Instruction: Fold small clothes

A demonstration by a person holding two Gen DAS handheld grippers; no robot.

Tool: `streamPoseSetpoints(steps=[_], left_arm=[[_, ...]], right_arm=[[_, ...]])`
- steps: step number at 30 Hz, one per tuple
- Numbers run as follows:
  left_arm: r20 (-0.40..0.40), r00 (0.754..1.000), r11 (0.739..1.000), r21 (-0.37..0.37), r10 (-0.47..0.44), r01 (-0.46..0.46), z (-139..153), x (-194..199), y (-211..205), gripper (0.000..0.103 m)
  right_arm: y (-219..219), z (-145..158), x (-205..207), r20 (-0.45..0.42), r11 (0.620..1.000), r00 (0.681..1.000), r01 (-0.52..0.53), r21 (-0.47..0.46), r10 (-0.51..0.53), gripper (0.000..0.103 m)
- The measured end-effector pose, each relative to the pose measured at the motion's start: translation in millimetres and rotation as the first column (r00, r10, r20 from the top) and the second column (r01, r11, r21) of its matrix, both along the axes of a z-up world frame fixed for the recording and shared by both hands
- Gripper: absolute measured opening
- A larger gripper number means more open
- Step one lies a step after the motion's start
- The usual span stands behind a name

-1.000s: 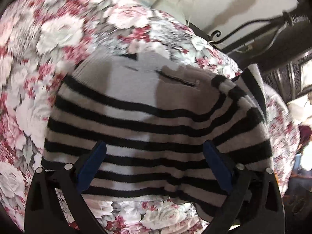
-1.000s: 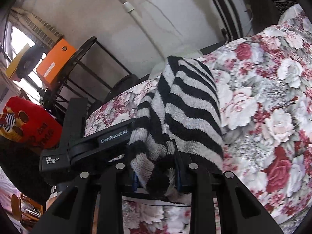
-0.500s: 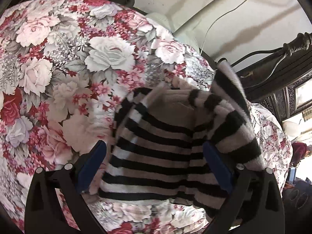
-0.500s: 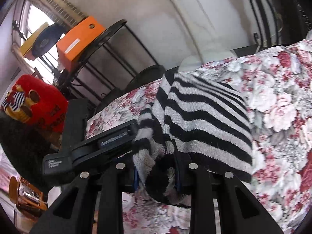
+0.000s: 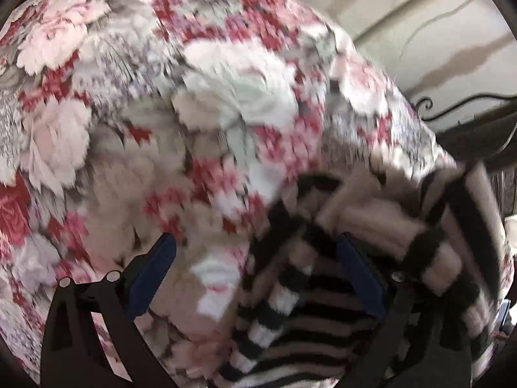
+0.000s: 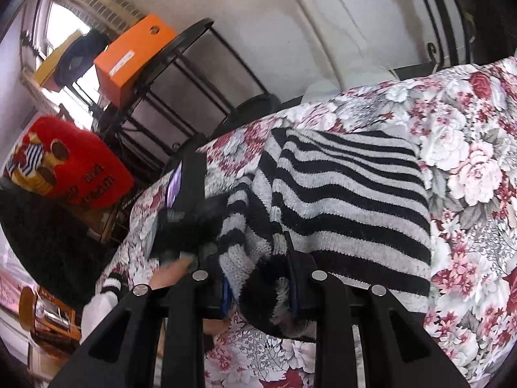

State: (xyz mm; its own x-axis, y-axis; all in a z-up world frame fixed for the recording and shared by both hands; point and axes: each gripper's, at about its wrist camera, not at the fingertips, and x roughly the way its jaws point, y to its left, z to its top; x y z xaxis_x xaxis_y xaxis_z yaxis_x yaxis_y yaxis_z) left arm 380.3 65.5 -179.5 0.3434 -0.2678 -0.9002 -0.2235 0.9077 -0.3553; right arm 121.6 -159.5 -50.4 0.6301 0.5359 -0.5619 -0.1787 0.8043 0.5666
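Observation:
A small black-and-grey striped knit garment [image 6: 352, 200] lies partly folded on the floral bedspread [image 6: 468, 174]. My right gripper [image 6: 258, 278] is shut on a bunched edge of it, near the bed's edge. In the blurred left wrist view the garment [image 5: 323, 310] sits at the lower right, reaching past the right blue pad. My left gripper [image 5: 255, 271] is open and empty, its jaws wide apart over the bedspread [image 5: 161, 113]. The left gripper's black body [image 6: 190, 200] shows in the right wrist view, beside the garment's left edge.
A black metal shelf rack [image 6: 181, 74] with an orange box [image 6: 132, 55] stands beyond the bed. A red plush cushion [image 6: 64, 161] lies at the left. A dark iron bed frame [image 5: 468, 110] runs along the wall.
My left gripper has swung left, so the garment slid to the lower right of its view. The garment's far part has come down flat onto the bed.

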Motion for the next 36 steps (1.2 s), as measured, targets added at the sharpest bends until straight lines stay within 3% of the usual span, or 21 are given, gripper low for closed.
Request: streamPoseSetpoints(steps=[2,4,6,9,10,13,15,17,20,23,26,27,29,31,34,36], left_arm=[[0.030,0.999,0.999,-0.040,0.014,-0.013,7,3,7,0.097],[0.061,0.998,1.000,-0.027,0.006,-0.004,14,5,9,0.097],[0.088,0.996,0.999,0.043,-0.003,-0.001,18,5,12,0.097],[0.042,0.998,0.988,0.144,0.049,-0.055,3,5,33,0.097],[0.025,0.996,0.988,0.129,0.080,-0.083,-5,3,44,0.097],[0.001,0.985,0.984,-0.040,0.172,-0.172,-20,-8,82,0.097],[0.011,0.981,0.978,-0.077,0.196,-0.194,-14,-14,93,0.097],[0.045,0.981,0.982,-0.040,0.187,-0.186,0,-19,92,0.097],[0.073,0.989,0.991,0.010,0.130,-0.131,19,-21,75,0.097],[0.081,0.996,0.998,0.036,0.042,-0.045,28,-20,47,0.097],[0.087,0.995,0.994,0.109,-0.042,0.032,36,-24,12,0.097],[0.088,0.994,0.991,0.122,-0.060,0.049,38,-26,5,0.097],[0.090,0.992,0.989,0.127,-0.084,0.072,40,-29,-2,0.097],[0.084,0.991,0.986,0.133,-0.108,0.097,38,-35,-11,0.097],[0.045,0.989,0.977,0.170,-0.140,0.130,24,-48,-14,0.098],[0.000,0.988,0.968,0.199,-0.154,0.151,8,-56,-16,0.098]], right_arm=[[14,0,1,0.033,0.999,0.999,-0.030,-0.038,0.031,0.027],[29,0,5,0.052,0.995,0.997,-0.051,-0.080,0.055,0.027],[46,-6,10,0.049,0.990,0.995,-0.078,-0.114,0.084,0.027],[73,-25,16,0.040,0.972,0.991,-0.118,-0.203,0.129,0.027],[80,-36,20,0.019,0.965,0.990,-0.131,-0.228,0.139,0.027],[99,-74,30,-0.094,0.927,0.980,-0.195,-0.320,0.174,0.028],[107,-93,28,-0.115,0.903,0.974,-0.223,-0.368,0.194,0.028],[115,-95,24,-0.087,0.879,0.973,-0.231,-0.417,0.214,0.036],[124,-89,18,-0.089,0.853,0.957,-0.286,-0.437,0.275,0.070],[125,-76,-1,-0.044,0.824,0.949,-0.292,-0.485,0.311,0.073],[108,-61,-18,-0.012,0.809,0.935,-0.312,-0.498,0.354,0.073],[99,-55,-23,-0.002,0.811,0.934,-0.311,-0.495,0.357,0.072],[79,-43,-28,0.029,0.836,0.942,-0.283,-0.470,0.335,0.055],[50,-31,-26,0.061,0.883,0.962,-0.216,-0.416,0.265,0.017],[12,-28,-9,0.048,0.929,0.990,-0.105,-0.355,0.131,0.010],[3,-43,0,-0.008,0.934,0.994,-0.104,-0.341,0.108,0.007]])
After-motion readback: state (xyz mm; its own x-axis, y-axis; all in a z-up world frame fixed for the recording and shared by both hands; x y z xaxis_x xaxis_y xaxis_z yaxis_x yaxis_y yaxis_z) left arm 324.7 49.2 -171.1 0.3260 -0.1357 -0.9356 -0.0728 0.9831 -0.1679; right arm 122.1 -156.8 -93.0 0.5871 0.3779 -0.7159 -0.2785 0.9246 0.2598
